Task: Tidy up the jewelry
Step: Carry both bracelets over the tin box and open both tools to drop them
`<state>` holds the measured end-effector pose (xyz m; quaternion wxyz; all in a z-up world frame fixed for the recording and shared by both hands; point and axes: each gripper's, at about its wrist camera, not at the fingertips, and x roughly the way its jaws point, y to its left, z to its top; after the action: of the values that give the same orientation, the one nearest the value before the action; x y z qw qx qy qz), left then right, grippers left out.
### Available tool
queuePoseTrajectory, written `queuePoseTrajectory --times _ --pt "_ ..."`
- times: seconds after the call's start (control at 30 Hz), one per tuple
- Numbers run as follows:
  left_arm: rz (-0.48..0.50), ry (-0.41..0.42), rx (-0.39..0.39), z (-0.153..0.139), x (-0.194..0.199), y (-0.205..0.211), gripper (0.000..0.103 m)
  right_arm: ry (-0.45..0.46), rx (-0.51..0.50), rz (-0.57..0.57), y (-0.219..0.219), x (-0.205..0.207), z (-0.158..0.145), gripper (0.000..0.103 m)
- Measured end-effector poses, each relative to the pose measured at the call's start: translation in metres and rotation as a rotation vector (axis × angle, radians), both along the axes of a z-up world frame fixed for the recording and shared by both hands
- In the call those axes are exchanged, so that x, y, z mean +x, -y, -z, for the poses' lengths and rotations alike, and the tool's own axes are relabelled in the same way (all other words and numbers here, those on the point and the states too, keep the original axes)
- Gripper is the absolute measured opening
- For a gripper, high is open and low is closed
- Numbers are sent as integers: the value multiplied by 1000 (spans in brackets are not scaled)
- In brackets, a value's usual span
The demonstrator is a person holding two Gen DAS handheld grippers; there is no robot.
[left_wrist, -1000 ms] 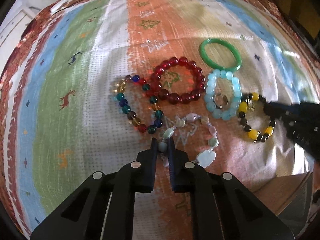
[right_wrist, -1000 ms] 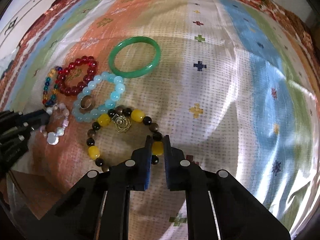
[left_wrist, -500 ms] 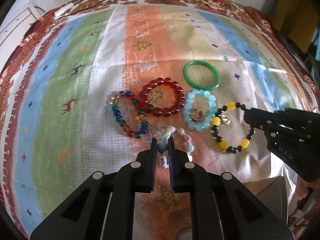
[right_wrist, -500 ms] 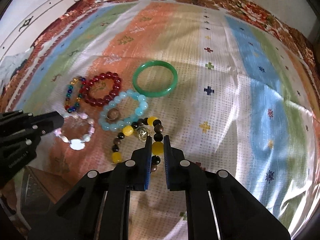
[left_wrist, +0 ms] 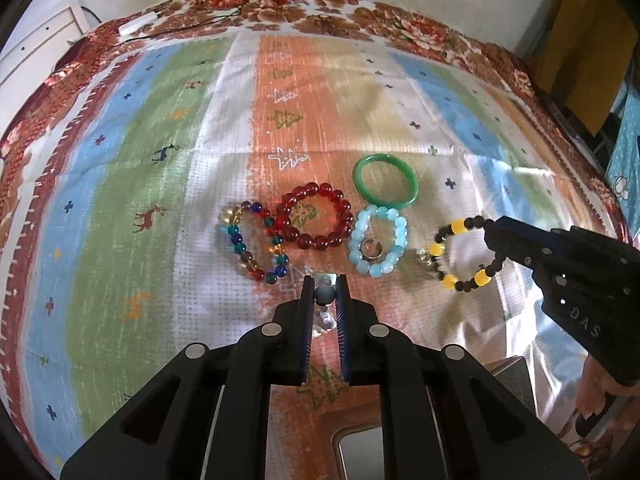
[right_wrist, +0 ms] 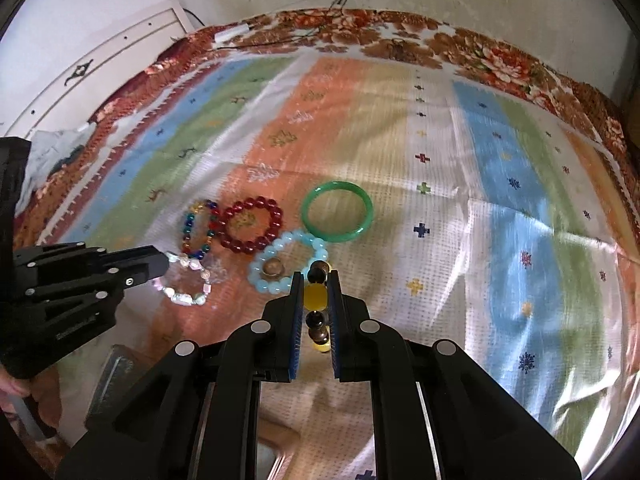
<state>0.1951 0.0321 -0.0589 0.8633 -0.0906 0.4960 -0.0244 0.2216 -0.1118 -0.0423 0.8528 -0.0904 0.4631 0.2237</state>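
Observation:
My left gripper (left_wrist: pixel 325 280) is shut on a grey bead of the pale stone bracelet (left_wrist: pixel 325 295), which hangs under its jaws above the striped cloth (left_wrist: pixel 160 240). From the right wrist that gripper (right_wrist: pixel 160 268) enters at the left with the bracelet (right_wrist: pixel 198 300) dangling. My right gripper (right_wrist: pixel 316 280) is shut on the yellow-and-black bead bracelet (right_wrist: pixel 316 296). The left wrist view shows that gripper (left_wrist: pixel 494 234) with the loop (left_wrist: pixel 448 281) held up. On the cloth lie a green bangle (left_wrist: pixel 390 202), a red bead bracelet (left_wrist: pixel 320 242), a multicolour bracelet (left_wrist: pixel 236 238) and a light blue one (left_wrist: pixel 362 267) ringing a metal ring (left_wrist: pixel 370 250).
A brown box (left_wrist: pixel 360 452) with a dark inset sits under the grippers at the near edge. A hand (left_wrist: pixel 596 392) grips the right tool. White furniture (right_wrist: pixel 100 68) stands beyond the cloth's left side, and thin cables (left_wrist: pixel 240 12) trail over its far floral border.
Both grippers have risen and tilted up, each lifting its bracelet off the cloth. The other bracelets, bangle and ring have stayed where they lay.

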Motion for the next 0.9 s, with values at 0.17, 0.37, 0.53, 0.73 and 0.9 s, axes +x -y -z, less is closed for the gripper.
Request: queuePoseTrajectory --times 0.17,0.37,0.53,0.73,0.9 --pt "0 35 -9 -11 -8 0 10 26 44 -1 4 -8 -11 12" --pt "-11 99 -35 -31 -20 -2 10 70 97 -23 6 -23 -27 12" --pt "-2 152 -38 -48 -33 2 10 123 103 -51 4 -36 -39 12" --pt "20 209 -3 -62 -50 11 10 187 159 -54 9 -49 -58 12" --pt "45 238 -18 -74 -60 14 10 203 176 -61 13 -59 -65 12"
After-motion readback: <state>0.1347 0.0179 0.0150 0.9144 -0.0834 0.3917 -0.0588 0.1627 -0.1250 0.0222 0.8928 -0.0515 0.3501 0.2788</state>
